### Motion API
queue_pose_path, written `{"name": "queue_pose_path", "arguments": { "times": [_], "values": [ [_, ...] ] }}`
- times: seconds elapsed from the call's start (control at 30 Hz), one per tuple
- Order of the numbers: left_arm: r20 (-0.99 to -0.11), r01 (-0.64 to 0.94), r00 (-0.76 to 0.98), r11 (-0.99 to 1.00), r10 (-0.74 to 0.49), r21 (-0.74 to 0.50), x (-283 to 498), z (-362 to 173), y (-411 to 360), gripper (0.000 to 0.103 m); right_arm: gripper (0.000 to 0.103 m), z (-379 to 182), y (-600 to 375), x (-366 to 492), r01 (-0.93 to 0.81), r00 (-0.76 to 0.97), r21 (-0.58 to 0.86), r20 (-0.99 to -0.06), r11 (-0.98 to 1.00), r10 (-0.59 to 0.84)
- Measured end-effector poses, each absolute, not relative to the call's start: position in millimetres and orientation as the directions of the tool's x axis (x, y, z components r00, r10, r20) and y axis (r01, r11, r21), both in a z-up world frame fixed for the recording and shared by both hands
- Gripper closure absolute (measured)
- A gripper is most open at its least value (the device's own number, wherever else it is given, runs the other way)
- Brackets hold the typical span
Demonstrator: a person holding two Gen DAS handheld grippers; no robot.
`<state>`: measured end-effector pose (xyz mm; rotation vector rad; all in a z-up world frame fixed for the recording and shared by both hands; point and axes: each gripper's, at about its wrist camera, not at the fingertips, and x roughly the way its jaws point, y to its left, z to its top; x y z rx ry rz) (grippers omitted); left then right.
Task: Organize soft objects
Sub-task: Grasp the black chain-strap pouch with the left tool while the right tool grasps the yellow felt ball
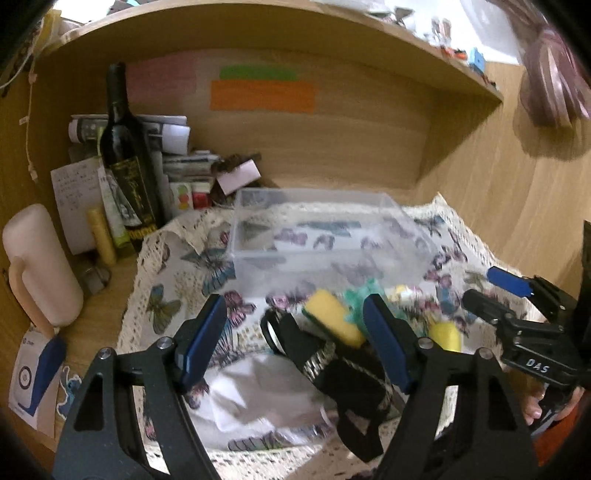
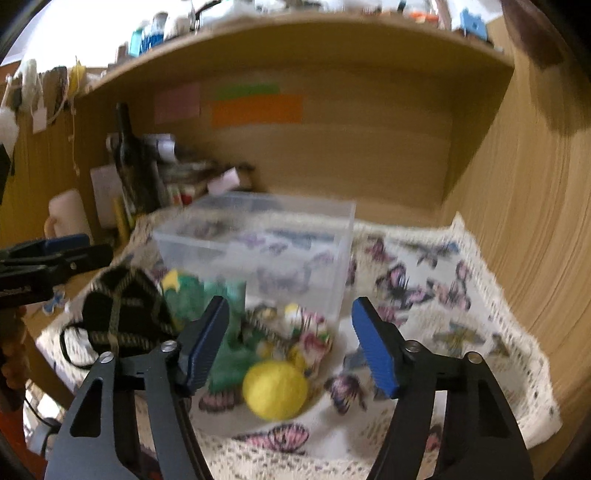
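Note:
A clear plastic box [image 1: 325, 229] stands empty on a butterfly-print cloth [image 1: 173, 280]; it also shows in the right wrist view [image 2: 258, 251]. In front of it lie a yellow sponge [image 1: 334, 319], a green fluffy item [image 2: 192, 295], a yellow ball [image 2: 275, 389], a floral fabric piece [image 2: 314, 339], a black strapped pouch [image 1: 343, 373] and white cloth [image 1: 258, 391]. My left gripper [image 1: 295, 339] is open above the pouch and sponge. My right gripper [image 2: 290, 347] is open above the yellow ball and floral piece, and also shows at the right in the left wrist view [image 1: 495, 291].
A dark wine bottle [image 1: 125, 158], papers [image 1: 74, 192], small boxes and a pale pink jug [image 1: 40, 266] crowd the back left of the wooden desk alcove. A shelf [image 1: 258, 26] with clutter runs overhead. A wooden side wall [image 2: 535, 240] stands right.

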<state>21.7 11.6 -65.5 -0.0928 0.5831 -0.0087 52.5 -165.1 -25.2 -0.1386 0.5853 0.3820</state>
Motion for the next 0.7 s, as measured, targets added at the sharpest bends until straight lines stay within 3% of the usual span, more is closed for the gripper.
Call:
{"name": "queue_pose_path", "arguments": {
  "times": [0.17,0.33,0.47,0.6,0.7],
  "values": [
    [-0.599,-0.014,0.799,0.995,-0.047,-0.097,26.9,-82.2,5.9,0.027,0.041,-49.3,-166.7,49.9,-0.407,0.704,0.02,-0.631,0.913,0.327],
    [-0.641,-0.015,0.763,0.991,-0.075,-0.134,37.1,-94.2,7.8,0.056,0.052,-67.7,-166.5,48.9,-0.417,0.652,0.052,-0.678,0.907,0.339],
    [-0.649,-0.001,0.755,0.99,-0.091,-0.141,41.8,-98.5,3.7,0.065,0.059,-81.5,-168.7,53.1,-0.421,0.6,0.1,-0.714,0.902,0.359],
    [-0.631,-0.013,0.772,0.991,-0.074,-0.131,40.6,-98.1,3.0,0.086,0.064,-89.2,-168.0,54.4,-0.416,0.594,0.092,-0.725,0.905,0.347],
    [-0.629,-0.015,0.774,0.992,-0.069,-0.128,42.7,-96.6,5.0,0.091,0.066,-90.8,-169.5,54.8,-0.415,0.598,0.091,-0.723,0.905,0.346]
  ]
}}
